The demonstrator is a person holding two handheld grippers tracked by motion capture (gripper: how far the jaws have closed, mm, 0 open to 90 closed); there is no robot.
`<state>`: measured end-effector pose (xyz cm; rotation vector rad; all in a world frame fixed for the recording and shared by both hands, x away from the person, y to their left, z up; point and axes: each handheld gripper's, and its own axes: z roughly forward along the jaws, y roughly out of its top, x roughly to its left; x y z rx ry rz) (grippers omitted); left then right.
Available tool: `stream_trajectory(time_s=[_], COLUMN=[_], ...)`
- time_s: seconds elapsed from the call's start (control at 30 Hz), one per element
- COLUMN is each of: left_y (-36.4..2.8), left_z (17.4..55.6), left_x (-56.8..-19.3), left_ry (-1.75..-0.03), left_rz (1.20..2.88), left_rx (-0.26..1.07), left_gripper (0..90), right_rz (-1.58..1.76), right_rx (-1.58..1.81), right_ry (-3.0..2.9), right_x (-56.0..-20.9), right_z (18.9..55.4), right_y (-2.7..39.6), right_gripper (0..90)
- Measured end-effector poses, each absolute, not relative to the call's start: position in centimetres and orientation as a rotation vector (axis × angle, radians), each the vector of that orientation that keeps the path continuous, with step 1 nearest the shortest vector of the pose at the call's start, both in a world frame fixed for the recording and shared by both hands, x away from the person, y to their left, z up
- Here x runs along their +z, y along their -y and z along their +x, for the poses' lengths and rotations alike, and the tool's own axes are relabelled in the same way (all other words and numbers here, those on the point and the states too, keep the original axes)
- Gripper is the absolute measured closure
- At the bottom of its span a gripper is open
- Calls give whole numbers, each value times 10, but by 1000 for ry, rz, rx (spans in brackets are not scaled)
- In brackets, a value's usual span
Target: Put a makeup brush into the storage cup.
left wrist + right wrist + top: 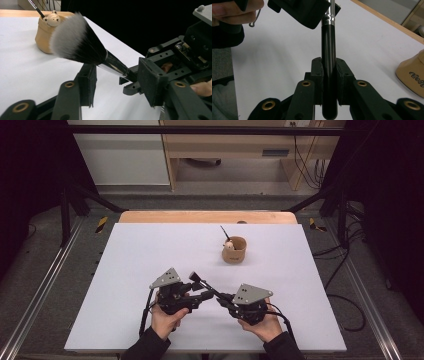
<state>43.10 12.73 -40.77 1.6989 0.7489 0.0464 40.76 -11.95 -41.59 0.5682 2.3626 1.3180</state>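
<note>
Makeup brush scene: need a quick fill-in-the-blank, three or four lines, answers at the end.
1. The right gripper is shut on the black ____ of the makeup brush.
2. The left gripper has its jaws either side of the brush's ____ ferrule, pads not yet pressing.
3. The tan cup on the white table carries a small ____ figure on its rim.
4. A thin ____ pokes out of that cup.

Missing words: handle; silver; bear; brush

There are two grippers: the left gripper (196, 296) and the right gripper (223, 298). There is one large brush (82, 47), one tan cup (234, 249), one thin brush (224, 232) and one small bear figure (52, 19) in the cup.
</note>
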Motion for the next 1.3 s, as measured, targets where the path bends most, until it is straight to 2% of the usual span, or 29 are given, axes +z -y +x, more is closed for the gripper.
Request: stream_trajectory(time_s=[0.27, 0.67, 1.3], left_y=[-130, -133, -132], left_z=[431, 430, 425], left_x=[-407, -406, -402], left_ry=[-754, -765, -724], left_rz=[1683, 1652, 1629], left_rx=[40, 21, -2], left_gripper=[584, 613, 733], right_rz=[552, 534, 517], right_rx=[1333, 1348, 1329], right_ry=[-2364, -2368, -2387], right_x=[-416, -417, -422], right_z=[407, 406, 406], right_y=[119, 117, 110], right_gripper=[793, 793, 792])
